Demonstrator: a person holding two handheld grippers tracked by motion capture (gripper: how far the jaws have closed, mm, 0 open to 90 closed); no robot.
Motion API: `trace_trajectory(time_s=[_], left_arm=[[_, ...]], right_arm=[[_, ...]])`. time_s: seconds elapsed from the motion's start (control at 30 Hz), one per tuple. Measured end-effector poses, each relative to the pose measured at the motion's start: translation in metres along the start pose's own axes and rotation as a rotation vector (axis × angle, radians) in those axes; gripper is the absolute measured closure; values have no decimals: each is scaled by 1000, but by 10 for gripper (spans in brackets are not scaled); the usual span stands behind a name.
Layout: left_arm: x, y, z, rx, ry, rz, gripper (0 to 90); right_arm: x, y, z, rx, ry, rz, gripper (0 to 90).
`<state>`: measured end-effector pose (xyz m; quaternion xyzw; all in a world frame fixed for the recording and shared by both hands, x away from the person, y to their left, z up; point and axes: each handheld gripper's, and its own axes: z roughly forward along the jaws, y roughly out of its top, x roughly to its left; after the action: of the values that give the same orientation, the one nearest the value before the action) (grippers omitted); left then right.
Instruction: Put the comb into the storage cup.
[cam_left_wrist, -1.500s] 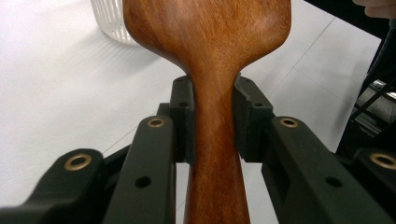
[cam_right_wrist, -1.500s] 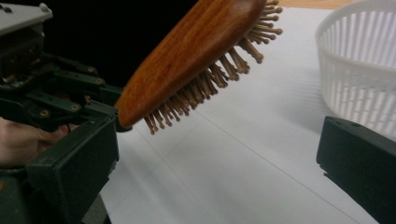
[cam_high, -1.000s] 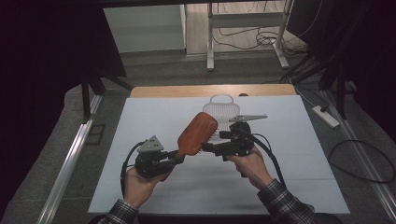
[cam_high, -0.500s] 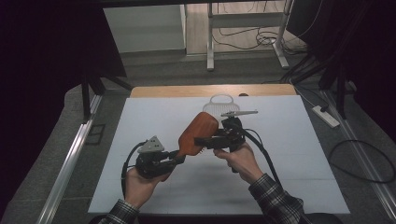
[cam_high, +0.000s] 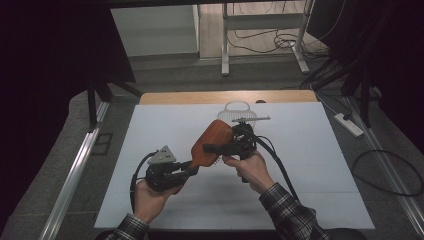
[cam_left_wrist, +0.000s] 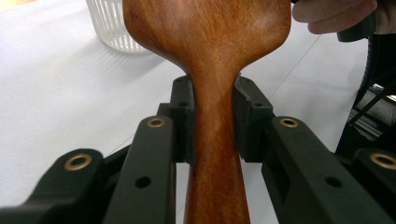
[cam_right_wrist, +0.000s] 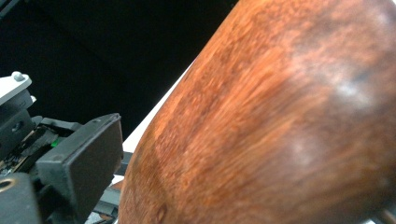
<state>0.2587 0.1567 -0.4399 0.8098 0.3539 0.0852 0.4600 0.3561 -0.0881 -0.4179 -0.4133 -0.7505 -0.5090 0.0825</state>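
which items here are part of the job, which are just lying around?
In the job:
- wooden brush, handle clamped in the left hand-held gripper
- right hand-held gripper, jaws just closing a little around the brush head

Lying about:
- white basket at the far edge of the table
- metal comb beside it

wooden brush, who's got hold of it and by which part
The left gripper clamps the wooden brush by its narrow handle, just below the head. The right gripper has its jaws around the head; whether they press on it cannot be told.
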Motion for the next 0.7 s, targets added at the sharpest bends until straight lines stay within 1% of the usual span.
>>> trace_trajectory(time_s=[0.07,0.17,0.23,0.3,0.33,0.37,0.5,0.57,0.7], left_arm=[[0,0,0,0,-1,0,716],[-1,0,0,-1,1,3,717],[-1,0,0,1,1,4,717],[-1,-1,1,2,4,4,717],[-1,-1,1,2,4,4,717],[0,-1,1,0,1,1,717],[0,-1,1,-2,-3,-4,717],[0,-1,2,-2,-7,-6,718],[1,-1,2,0,-9,-5,718]], right_arm=[[-1,0,1,1,1,8,66],[-1,0,2,2,15,28,121],[-1,0,2,-3,18,27,171],[0,0,1,-9,29,31,241],[1,0,1,-15,22,34,249],[1,0,1,-18,27,38,264],[-1,1,-2,-37,52,89,339],[0,1,-3,-43,68,105,375],[0,1,-5,-42,87,145,432]])
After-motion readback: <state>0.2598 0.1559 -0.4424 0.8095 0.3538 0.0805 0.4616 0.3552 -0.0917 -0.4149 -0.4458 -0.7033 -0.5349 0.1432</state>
